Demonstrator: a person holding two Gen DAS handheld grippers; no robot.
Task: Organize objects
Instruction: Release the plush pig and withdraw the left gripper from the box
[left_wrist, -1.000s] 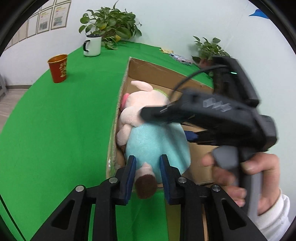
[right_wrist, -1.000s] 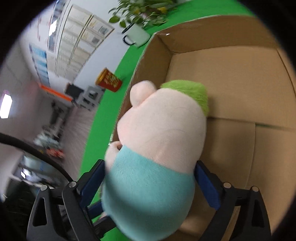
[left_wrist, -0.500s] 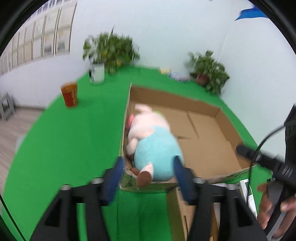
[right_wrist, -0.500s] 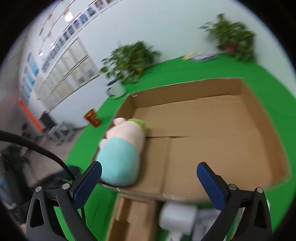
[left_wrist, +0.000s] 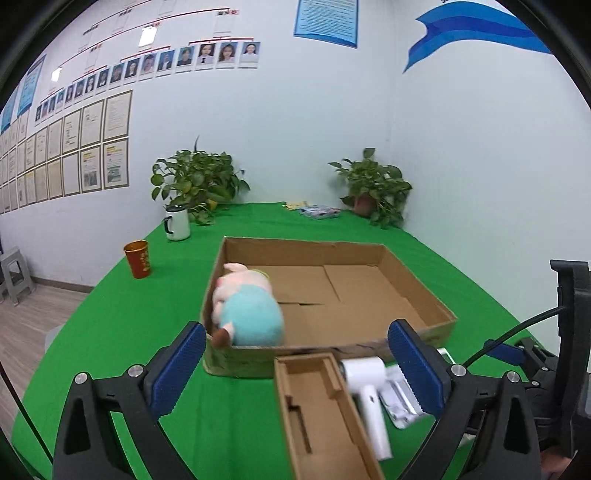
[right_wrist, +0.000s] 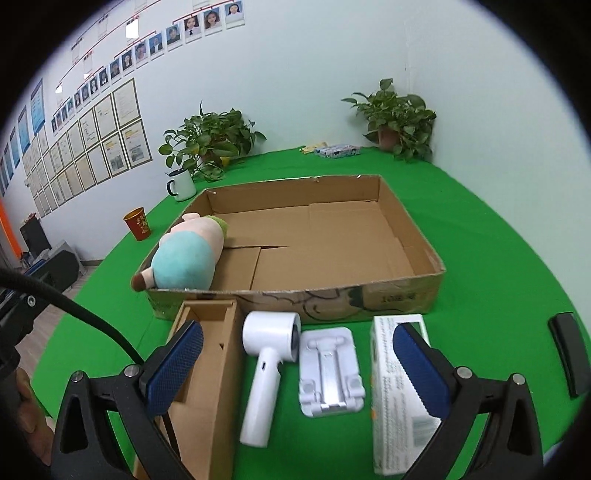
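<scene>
A pink and teal plush pig (left_wrist: 245, 308) (right_wrist: 188, 256) lies in the near left corner of a large open cardboard box (left_wrist: 421, 291) (right_wrist: 406, 218) on the green table. In front of the box lie a narrow cardboard insert box (right_wrist: 210, 369) (left_wrist: 317, 413), a white hair dryer (right_wrist: 269, 354) (left_wrist: 365, 391), a white folding stand (right_wrist: 328, 373) and a white carton (right_wrist: 399, 398). My left gripper (left_wrist: 295, 369) is open and empty above the insert box. My right gripper (right_wrist: 295, 365) is open and empty above the hair dryer and stand.
A red cup (left_wrist: 137, 258) (right_wrist: 137, 223), a white mug (left_wrist: 176, 222) (right_wrist: 181, 188) and two potted plants (left_wrist: 199, 181) (left_wrist: 376, 188) stand at the back. A black flat object (right_wrist: 569, 354) lies at the right table edge. A blue packet (right_wrist: 338, 150) lies at the far edge.
Both grippers let go of the plush pig and opened wide. They pulled back and up, away from the box. The pig stays in the box corner.
</scene>
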